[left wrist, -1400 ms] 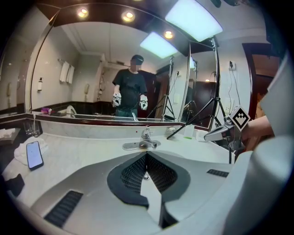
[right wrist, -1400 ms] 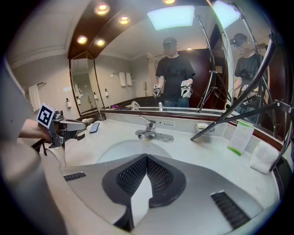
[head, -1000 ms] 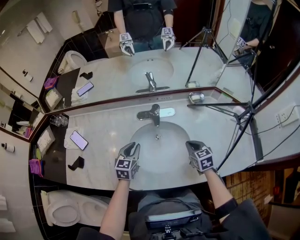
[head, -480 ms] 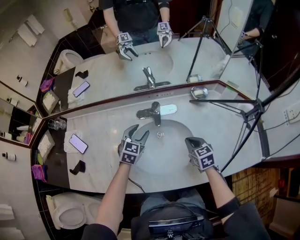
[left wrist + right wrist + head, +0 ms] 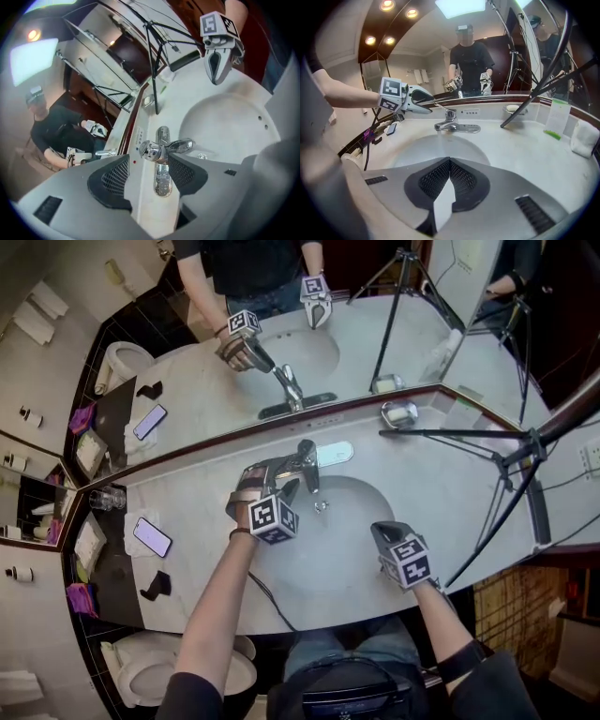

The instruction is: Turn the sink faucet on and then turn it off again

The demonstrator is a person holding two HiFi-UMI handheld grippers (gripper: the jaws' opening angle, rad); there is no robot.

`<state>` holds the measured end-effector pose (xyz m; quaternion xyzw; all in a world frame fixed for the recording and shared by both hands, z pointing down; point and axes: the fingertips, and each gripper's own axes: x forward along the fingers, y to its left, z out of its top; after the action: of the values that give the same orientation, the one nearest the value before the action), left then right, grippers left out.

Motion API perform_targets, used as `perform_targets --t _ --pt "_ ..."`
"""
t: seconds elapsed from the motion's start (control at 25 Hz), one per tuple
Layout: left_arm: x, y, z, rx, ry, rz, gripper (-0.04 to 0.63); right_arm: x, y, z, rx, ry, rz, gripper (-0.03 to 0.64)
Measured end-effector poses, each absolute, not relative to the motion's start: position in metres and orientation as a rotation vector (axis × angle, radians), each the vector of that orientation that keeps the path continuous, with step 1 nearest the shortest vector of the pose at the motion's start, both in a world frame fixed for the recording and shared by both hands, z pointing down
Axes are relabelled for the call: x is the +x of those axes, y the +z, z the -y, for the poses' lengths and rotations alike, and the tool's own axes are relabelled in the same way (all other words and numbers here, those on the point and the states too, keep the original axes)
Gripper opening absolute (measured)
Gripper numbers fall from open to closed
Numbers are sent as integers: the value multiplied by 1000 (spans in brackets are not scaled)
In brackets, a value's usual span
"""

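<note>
The chrome sink faucet (image 5: pixel 307 463) stands at the back of the white basin (image 5: pixel 323 559). My left gripper (image 5: pixel 292 476) has reached it from the left, turned on its side. Its jaws have just been opening and now stand wide. In the left gripper view the faucet's handle (image 5: pixel 153 151) sits right at the tips of the left gripper (image 5: pixel 149 160), between the two pads, with neither pad pressing on it. The spout (image 5: pixel 182 146) points toward the basin. My right gripper (image 5: pixel 384 532) hovers over the basin's front right, shut and empty (image 5: pixel 449 165).
Black tripod legs (image 5: pixel 450 434) cross the counter at the right, behind a soap dish (image 5: pixel 398 413). A phone (image 5: pixel 152 536) and a glass (image 5: pixel 106 498) sit at the left. The mirror (image 5: pixel 281 343) rises just behind the faucet. A toilet (image 5: pixel 178 676) stands lower left.
My left gripper has travelled from the basin's front edge up to the faucet, rolled onto its side and spread its jaws. My right gripper has barely shifted and stays shut.
</note>
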<state>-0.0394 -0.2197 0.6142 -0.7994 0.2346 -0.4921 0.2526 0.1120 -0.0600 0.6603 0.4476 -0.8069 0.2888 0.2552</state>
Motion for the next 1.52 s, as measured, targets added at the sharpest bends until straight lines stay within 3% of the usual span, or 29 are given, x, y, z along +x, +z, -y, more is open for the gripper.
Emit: perform_targets --t 1.12,1.52 --pt "-27 661 238 -1843 -1339 -556 187 135 703 39 1224 864 2125 21" --pt "-35 681 217 -1846 -1328 -594 202 130 708 41 1207 865 2127 21"
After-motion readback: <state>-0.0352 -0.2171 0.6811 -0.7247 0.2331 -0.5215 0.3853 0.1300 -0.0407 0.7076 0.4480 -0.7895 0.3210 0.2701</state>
